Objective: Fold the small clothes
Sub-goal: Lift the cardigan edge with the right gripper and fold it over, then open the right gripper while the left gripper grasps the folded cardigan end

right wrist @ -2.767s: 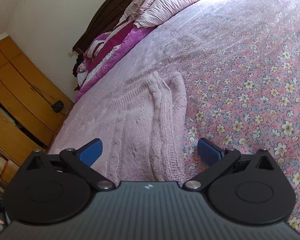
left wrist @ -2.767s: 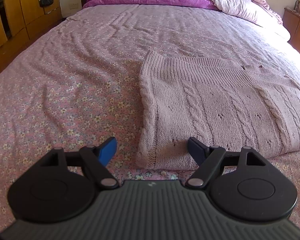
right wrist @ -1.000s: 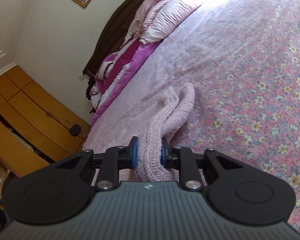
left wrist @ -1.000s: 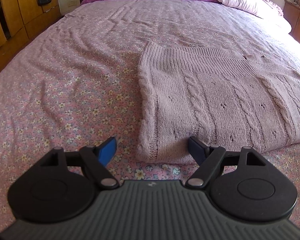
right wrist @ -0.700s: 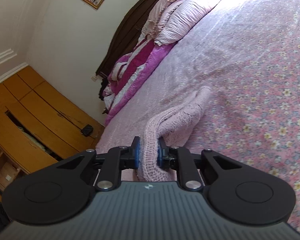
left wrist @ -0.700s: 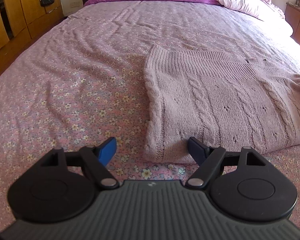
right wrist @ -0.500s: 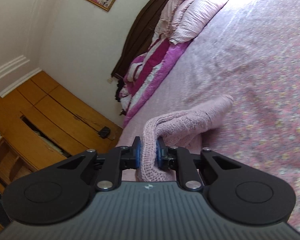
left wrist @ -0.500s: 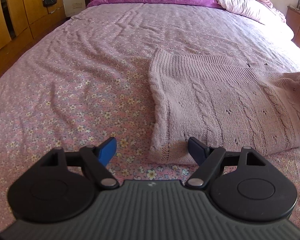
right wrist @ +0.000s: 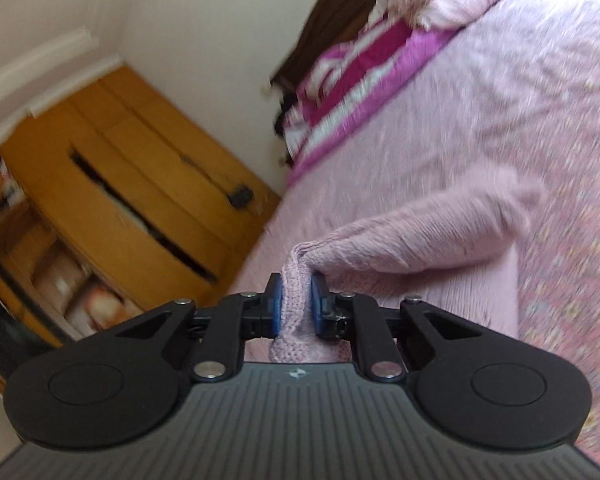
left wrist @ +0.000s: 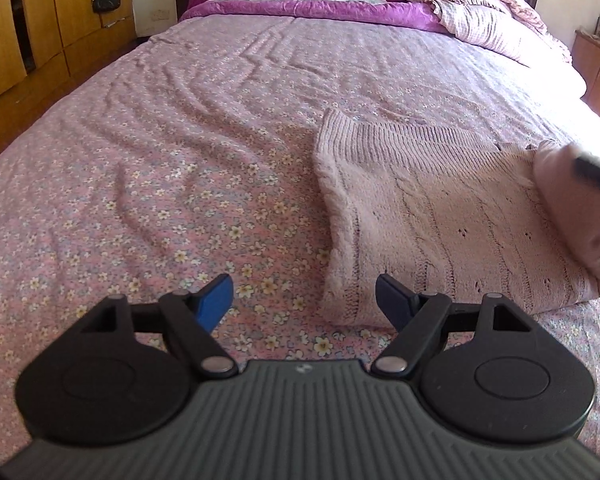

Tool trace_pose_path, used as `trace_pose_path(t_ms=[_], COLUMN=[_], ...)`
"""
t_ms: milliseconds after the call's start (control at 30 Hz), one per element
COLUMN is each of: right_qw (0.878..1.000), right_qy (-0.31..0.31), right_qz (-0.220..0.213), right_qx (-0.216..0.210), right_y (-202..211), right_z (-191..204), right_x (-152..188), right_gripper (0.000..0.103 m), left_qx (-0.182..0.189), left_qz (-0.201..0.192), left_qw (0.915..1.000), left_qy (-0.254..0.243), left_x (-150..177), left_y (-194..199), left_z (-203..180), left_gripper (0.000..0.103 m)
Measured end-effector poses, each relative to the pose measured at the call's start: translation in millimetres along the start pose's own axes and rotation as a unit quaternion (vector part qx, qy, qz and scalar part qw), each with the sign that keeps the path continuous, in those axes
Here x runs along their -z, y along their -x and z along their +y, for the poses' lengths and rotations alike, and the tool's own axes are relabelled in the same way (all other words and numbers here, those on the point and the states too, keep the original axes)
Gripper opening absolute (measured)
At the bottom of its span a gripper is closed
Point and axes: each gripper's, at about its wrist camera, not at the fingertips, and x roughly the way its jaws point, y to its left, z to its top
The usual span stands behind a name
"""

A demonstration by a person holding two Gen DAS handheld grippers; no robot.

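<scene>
Risk first. The pale pink cable-knit sweater [right wrist: 420,240] is pinched at one bunched edge only, in my right gripper [right wrist: 296,304]. The knit is loose and stretchy, so my guess is that it could creep out from between the pads, or the lifted flap could sag and land crooked, giving a skewed fold. The right-wrist view is smeared, so I cannot check how much fabric sits past the pads. Second risk: nothing pins the near left corner of the sweater, and the pull from the right could drag the whole garment across the pink floral bedsheet [left wrist: 148,216].

Jaws. Right: nearly closed, both blue pads pressing on the knit, the flap arching away ahead of them and to their right. Left gripper [left wrist: 304,300]: wide, holding nothing; the sweater's near corner lies just ahead of its right pad, and whether they touch I cannot tell. The rest of the sweater lies flat on the bed ahead and right.
</scene>
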Motion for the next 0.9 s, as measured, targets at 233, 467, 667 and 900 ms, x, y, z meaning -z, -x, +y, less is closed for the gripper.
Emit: trace_pose_path(t_ms=[233,467,667,900], right_qw=[0.999,0.994,0.985,0.968], right_qy=[0.027,0.088,0.099,0.095], right_qz=[0.023,-0.017,-0.059,-0.084], right_qx=[0.036,0.062,0.125,0.214], right_y=[-19,27,65,80], right_z=[18,36,14,-11], right_x=[25,32,25,27], right_gripper=[0.044,0.077,0.085,0.089], left_qx=[0.017,0.065,0.105,0.161], left_qz=[-0.020,-0.034,-0.045,-0.053], left_qw=[0.9997,0.9973,0.9932,0.9842], left_qy=[0.005,0.003,-0.024,-0.051], left_x=[-6,-17,-27,-39], left_y=[13,21,20,-3], left_z=[-2,-27,-66,-121], left_gripper=[0.080,0.080,0.080,0.080])
